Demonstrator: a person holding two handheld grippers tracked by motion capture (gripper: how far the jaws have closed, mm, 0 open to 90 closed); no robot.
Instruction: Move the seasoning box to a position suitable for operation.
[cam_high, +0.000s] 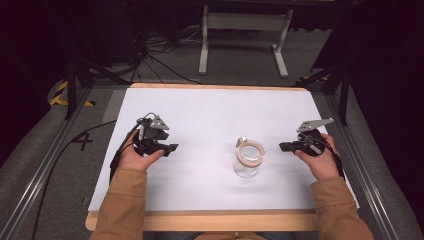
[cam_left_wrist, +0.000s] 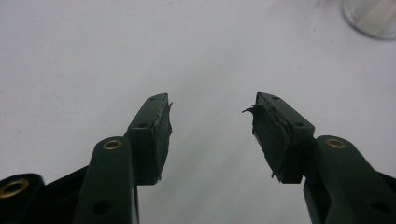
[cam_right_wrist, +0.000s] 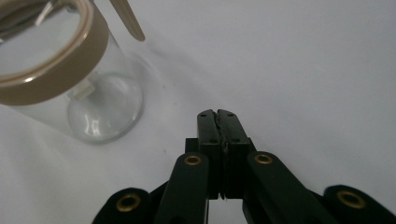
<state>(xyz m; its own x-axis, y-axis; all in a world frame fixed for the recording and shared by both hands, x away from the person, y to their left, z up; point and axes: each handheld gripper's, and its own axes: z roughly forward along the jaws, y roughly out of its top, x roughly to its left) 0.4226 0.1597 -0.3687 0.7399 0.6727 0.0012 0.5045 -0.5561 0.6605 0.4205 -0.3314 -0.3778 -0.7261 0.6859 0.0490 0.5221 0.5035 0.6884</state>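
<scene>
Clear glass, ringed at the mouth by a tan band, makes up the jar (cam_high: 248, 160) that stands upright on the white table sheet (cam_high: 210, 110), a little toward four o'clock from the sheet's middle. A small metal catch sticks out from its rim at about eleven o'clock in the high view. In the right gripper view the jar (cam_right_wrist: 70, 84) looks empty, and a tan strip juts from the top edge beside its rim; what that strip is I cannot tell.

The right gripper (cam_high: 283, 146) sits at three o'clock from the jar, near it but not touching, pointed toward it. Its jaws are pressed together with nothing between them, as the right gripper view (cam_right_wrist: 218, 114) shows plainly. The left gripper (cam_high: 174, 148) is at nine o'clock, farther off, its jaws spread wide over bare sheet (cam_left_wrist: 212, 107), gripping nothing; the jar's base is just visible at one o'clock in that view.

This reads as the approach, with no contact made. The next move probably calls for the right jaws to part before closing in on the rim, while the left comes across to steady the glass wall.
</scene>
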